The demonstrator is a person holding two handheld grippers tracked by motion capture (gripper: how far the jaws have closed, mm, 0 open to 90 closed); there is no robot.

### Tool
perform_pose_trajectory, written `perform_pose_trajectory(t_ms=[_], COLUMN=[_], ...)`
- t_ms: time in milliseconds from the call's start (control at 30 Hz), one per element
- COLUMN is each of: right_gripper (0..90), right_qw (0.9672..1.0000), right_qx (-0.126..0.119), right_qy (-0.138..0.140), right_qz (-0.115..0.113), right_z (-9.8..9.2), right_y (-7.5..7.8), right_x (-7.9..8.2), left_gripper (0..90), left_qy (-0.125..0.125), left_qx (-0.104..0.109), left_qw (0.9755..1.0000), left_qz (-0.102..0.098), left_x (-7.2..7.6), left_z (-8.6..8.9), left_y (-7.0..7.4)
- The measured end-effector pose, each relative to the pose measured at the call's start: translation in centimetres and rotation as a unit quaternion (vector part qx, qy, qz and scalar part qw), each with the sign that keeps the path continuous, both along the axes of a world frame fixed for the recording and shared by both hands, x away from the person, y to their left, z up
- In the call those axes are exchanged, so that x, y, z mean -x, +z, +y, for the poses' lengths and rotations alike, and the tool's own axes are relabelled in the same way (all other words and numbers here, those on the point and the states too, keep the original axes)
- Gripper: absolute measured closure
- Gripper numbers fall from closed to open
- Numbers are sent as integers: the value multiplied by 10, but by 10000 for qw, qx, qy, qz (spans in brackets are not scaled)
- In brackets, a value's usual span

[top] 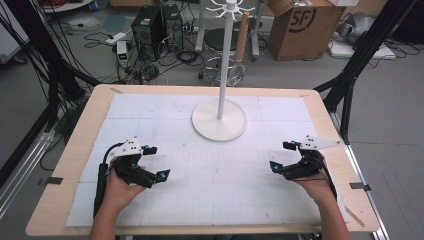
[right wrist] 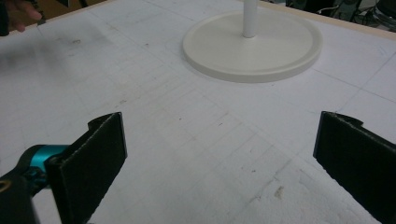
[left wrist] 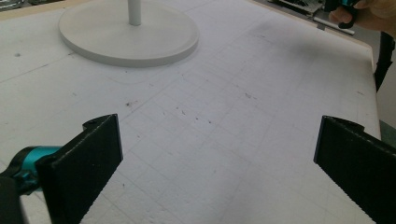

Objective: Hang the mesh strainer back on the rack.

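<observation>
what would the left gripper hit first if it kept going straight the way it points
Probably nothing at once: the left gripper has open jaws over bare white mat. The white stand's round base lies ahead but left of that line, so it may pass beside it.

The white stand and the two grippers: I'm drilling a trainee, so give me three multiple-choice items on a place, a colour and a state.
1. Where is the stand?
A. far middle of the table
B. near left corner
C. on the floor

2. What colour is its base?
A. red
B. white
C. black

3. How do the jaws of the left gripper and the right gripper stand?
A. both shut
B. one shut
C. both wide apart, empty

Key: 1 A, it stands beyond both grippers; 2 B, base and pole are white; 3 C, bare mat shows between each pair.
</observation>
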State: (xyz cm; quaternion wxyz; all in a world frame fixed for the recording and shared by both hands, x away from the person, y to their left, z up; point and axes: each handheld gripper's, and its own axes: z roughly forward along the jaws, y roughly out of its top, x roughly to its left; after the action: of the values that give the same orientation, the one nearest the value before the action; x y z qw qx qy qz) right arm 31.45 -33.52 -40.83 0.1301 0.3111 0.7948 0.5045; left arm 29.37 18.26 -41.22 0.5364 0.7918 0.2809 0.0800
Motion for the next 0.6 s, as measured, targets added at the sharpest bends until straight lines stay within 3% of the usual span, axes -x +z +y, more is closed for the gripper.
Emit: perform_pose_trajectory(t_ms=[367, 600], right_gripper=[19, 19], right_qw=[10000, 9997], right_qx=[26, 182], right_qy=[-73, -56], right_qz=[51, 119], right_z=[-1, 2], right_y=[-2, -6], right_x=[0, -2], left_gripper=[16, 16], left_qy=[-31, -15], left_qx=[-96, -76], left_qw=[9999, 10000], left_qz=[14, 32], left_x=[-1, -1], left_z=[-2, -1], left_y=[-2, -3])
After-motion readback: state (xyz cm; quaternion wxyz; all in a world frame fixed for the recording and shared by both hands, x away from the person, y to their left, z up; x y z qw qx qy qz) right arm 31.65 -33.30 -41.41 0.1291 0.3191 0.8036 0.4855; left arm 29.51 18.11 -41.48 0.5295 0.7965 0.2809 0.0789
